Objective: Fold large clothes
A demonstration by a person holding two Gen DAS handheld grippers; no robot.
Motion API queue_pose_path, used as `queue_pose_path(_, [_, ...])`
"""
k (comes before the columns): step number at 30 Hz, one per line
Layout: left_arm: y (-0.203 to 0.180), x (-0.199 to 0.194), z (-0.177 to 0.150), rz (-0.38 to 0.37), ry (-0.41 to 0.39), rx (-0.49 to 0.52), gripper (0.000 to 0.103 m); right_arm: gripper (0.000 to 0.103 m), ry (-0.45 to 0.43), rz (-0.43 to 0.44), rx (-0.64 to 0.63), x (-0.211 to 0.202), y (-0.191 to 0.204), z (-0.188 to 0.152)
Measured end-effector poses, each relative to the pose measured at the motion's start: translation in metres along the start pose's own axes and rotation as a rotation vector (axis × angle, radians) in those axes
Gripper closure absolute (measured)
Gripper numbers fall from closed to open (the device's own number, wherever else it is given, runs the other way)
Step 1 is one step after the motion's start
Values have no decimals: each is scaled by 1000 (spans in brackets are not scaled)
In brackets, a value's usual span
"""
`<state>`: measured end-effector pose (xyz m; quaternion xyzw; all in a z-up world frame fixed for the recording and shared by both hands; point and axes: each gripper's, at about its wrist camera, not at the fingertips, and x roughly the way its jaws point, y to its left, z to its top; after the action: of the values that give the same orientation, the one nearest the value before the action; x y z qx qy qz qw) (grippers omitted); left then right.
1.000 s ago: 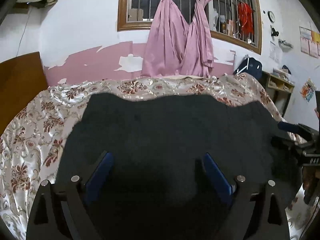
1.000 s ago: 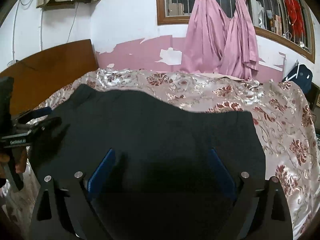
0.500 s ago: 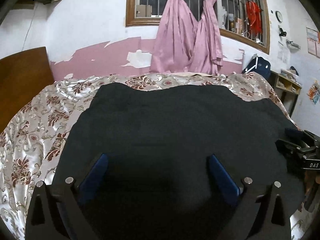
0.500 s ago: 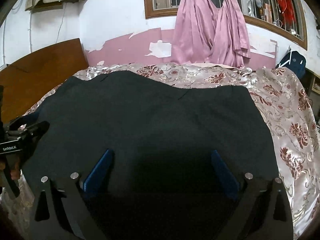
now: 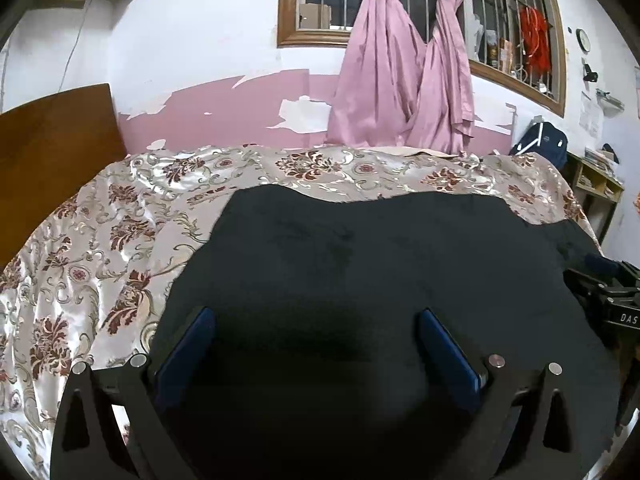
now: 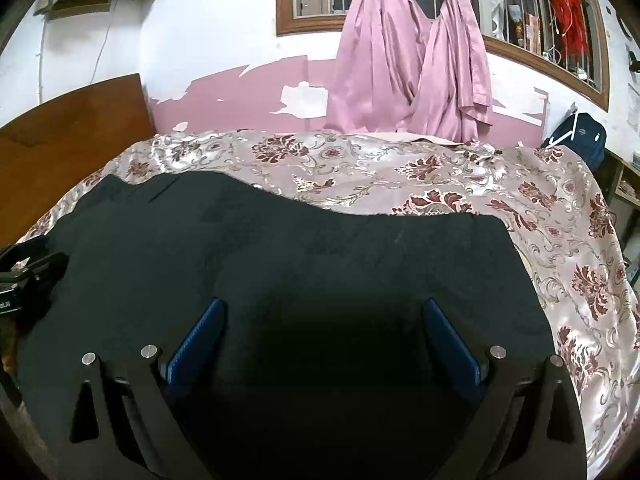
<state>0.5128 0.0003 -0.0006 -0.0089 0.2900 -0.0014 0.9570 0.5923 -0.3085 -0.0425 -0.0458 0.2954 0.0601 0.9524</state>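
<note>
**A:** ok so where are we at? Our left gripper [image 5: 316, 344] has its blue fingers [image 5: 188, 350] spread wide, nothing pinched between them. They've just been opening further. Only the dark garment [image 5: 360, 264] lies flat below and ahead of the gap.

**B:** same on our side. Our right gripper [image 6: 322, 340] is released too, jaws just opened a bit more, blue pads [image 6: 450, 342] standing apart with only flat cloth under them. We can't tell if the tips actually brush the fabric, it's all black on black down there.

**A:** yeah, same here. The garment spreads from right under our fingers out ahead of them, and its far edge runs wavy across the floral bedspread [image 5: 104, 248]. Left of our left finger there's bare bedspread, right of our right finger the cloth carries on to the other gripper [image 5: 608, 296].

**B:** from the right wrist view the garment [image 6: 320, 248] goes past our left finger all the way to your gripper [image 6: 28, 276] at the frame edge. Right of our right finger it ends in a fairly straight edge, then bedspread [image 6: 568, 240] again.

**A:** straight past the fingertips, beyond the bed, we've got the knotted pink curtains [image 5: 404, 80] and a wooden headboard [image 5: 52, 152] off to the left.
</note>
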Motion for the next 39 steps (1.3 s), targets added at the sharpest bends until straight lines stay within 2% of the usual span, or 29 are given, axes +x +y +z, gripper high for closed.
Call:
queue_pose_path(6, [15, 21, 13, 34, 52, -24, 0, 6, 32, -9, 28, 20, -6, 8])
queue_pose_path(12, [31, 47, 19, 44, 124, -98, 0, 6, 62, 5, 73, 40, -16, 12])
queue_pose_path(22, [56, 83, 9, -75, 183, -248, 0, 2, 83, 42, 93, 68, -19, 13])
queue_pose_path(28, [64, 99, 0, -133, 186, -316, 0, 1, 73, 73, 135, 81, -26, 6])
queue_pose_path(39, [60, 106, -1, -143, 173, -319, 0, 1, 52, 117, 192, 93, -33, -6])
